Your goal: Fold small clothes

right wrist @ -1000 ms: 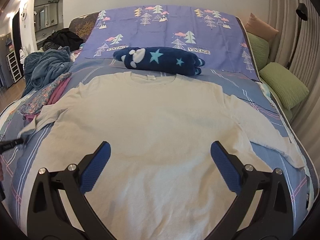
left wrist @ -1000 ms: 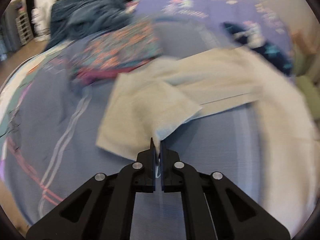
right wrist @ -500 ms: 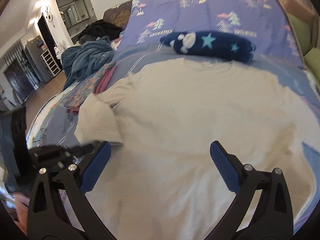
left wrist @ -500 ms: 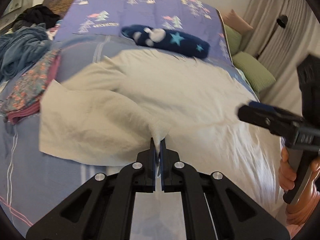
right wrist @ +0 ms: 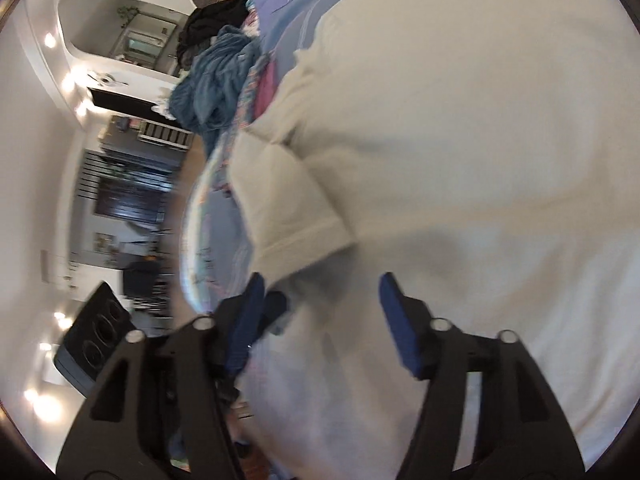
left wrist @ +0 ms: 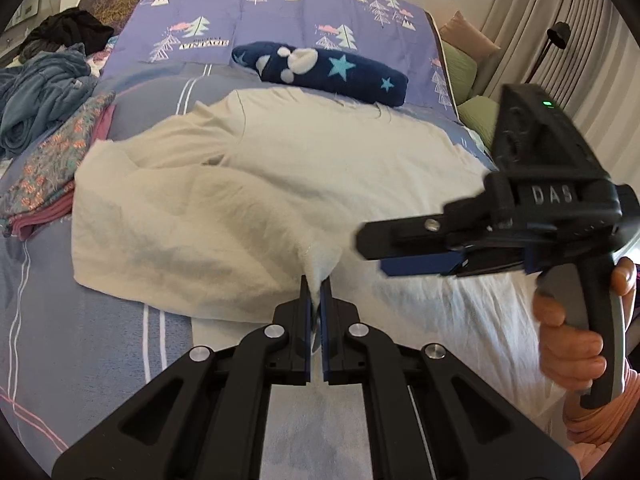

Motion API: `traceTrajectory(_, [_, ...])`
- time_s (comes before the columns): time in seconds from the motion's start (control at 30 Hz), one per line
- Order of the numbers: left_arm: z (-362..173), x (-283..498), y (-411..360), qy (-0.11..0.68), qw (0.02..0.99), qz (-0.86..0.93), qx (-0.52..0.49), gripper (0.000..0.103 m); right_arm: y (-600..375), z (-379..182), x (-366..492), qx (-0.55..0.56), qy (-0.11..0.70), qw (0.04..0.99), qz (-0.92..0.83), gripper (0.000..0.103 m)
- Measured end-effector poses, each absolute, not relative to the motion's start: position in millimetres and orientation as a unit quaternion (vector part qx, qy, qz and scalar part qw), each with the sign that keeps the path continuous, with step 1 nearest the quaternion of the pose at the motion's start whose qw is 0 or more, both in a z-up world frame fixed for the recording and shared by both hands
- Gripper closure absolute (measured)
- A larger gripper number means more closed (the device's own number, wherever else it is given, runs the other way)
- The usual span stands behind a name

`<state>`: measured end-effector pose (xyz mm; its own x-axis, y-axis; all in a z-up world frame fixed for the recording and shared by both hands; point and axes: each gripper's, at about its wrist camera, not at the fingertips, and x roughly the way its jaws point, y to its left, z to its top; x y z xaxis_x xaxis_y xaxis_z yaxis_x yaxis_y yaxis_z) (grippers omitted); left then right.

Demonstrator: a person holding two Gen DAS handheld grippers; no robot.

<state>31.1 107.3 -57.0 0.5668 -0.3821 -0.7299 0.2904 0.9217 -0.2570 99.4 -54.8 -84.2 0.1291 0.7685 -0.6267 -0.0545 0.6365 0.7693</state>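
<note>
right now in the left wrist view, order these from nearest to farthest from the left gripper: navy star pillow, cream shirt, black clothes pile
1. cream shirt: pinched in the left gripper, spread just ahead.
2. navy star pillow: beyond the shirt's collar, centre.
3. black clothes pile: far back, upper left corner.

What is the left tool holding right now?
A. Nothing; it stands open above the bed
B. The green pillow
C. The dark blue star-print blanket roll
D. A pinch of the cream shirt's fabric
D: the left tool is shut on a peak of the cream shirt, lifted off the bed, while the blanket roll lies untouched beyond the collar.
</note>
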Motion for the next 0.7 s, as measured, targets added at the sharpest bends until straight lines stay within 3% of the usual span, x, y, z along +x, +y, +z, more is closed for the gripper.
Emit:
traceTrajectory(0.13, [-51,29,106,0.418,0.887,-0.189,-0.052,0.100,-41,-94,106,0.364,0.611,0.628,0.315,0.028])
traceTrajectory(0.27, [-52,27,103,0.420,0.885,-0.192,-0.049,0.100,-32,-114,112,0.414,0.637,0.579,0.296,0.028])
traceTrajectory(0.3, [-53,27,101,0.422,0.884,-0.193,-0.047,0.100,-33,-114,115,0.415,0.635,0.584,0.288,0.035])
traceTrajectory(0.37, [-55,28,98,0.425,0.883,-0.192,-0.044,0.100,-34,-106,122,0.395,0.619,0.624,0.270,0.067])
traceTrajectory(0.4, [-55,30,96,0.427,0.882,-0.194,-0.044,0.100,-34,-95,126,0.362,0.608,0.654,0.267,0.090])
traceTrajectory(0.43, [-55,31,95,0.428,0.881,-0.196,-0.046,0.100,-30,-91,129,0.340,0.600,0.674,0.267,0.096])
traceTrajectory(0.7, [-15,72,46,0.388,0.895,-0.220,-0.021,0.100,-47,-13,162,0.172,0.508,0.806,0.252,0.097])
